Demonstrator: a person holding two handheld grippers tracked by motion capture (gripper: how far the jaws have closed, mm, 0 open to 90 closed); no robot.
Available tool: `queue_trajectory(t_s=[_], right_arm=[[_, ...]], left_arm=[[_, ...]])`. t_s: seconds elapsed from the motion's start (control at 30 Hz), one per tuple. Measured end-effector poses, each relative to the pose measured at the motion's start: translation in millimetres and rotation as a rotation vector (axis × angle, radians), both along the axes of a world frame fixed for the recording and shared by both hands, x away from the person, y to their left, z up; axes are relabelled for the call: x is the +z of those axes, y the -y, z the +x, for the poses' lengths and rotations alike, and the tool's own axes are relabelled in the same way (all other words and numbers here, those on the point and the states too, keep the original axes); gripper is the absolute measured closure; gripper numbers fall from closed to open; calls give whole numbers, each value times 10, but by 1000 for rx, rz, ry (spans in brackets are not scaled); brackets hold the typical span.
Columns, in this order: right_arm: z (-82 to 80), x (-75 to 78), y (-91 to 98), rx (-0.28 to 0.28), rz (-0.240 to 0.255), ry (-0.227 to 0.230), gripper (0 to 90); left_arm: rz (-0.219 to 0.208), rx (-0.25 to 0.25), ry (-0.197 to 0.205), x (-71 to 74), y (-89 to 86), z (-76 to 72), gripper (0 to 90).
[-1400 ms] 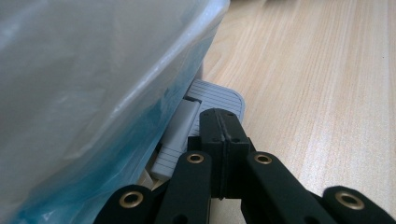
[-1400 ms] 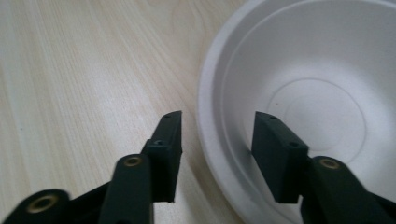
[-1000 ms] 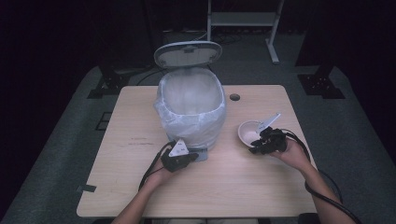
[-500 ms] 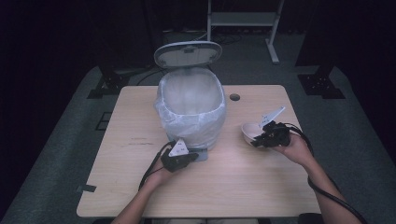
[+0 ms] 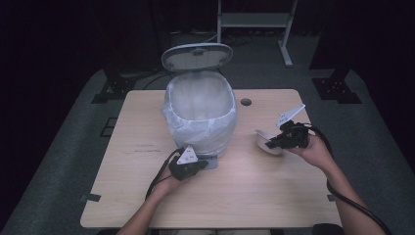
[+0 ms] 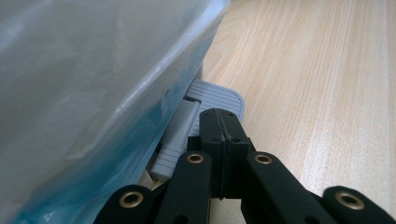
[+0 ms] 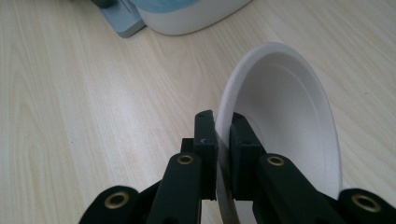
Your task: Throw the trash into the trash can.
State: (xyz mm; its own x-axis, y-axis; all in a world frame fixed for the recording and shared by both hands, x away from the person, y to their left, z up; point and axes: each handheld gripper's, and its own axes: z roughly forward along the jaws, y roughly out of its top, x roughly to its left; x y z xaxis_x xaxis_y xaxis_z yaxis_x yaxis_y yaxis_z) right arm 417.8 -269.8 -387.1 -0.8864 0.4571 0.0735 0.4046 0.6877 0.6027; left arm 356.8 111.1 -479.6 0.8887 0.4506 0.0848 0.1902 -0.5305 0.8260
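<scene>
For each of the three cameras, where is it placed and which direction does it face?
High view: above the person's side, facing forward and down on the table; forearms, both grippers, bin and bowl show.
Left gripper view: rides the left gripper, facing its shut jaws on the pedal beside the bin bag.
Right gripper view: rides the right gripper, facing its jaws clamped on the bowl rim.
Both gripper views share the bin and table.

Matt white bowl (image 7: 285, 121), wood-grain table (image 7: 93, 93)

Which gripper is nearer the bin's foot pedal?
Left. The left gripper sits with shut jaws on the pedal; the right gripper is off beside the bin, clamping the white bowl.
</scene>
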Motion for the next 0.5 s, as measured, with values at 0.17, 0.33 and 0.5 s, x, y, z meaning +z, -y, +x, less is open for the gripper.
queue_trajectory(t_s=[0.17,0.33,0.5], right_arm=[[-4,115,36,1,38,-13,830],[-20,191,52,4,50,-18,830],[-41,289,65,12,64,-21,830]], left_arm=[[-7,2,-2,-3,4,-2,900],[-7,3,-2,-2,4,-1,900],[-8,3,-4,-2,4,1,900]])
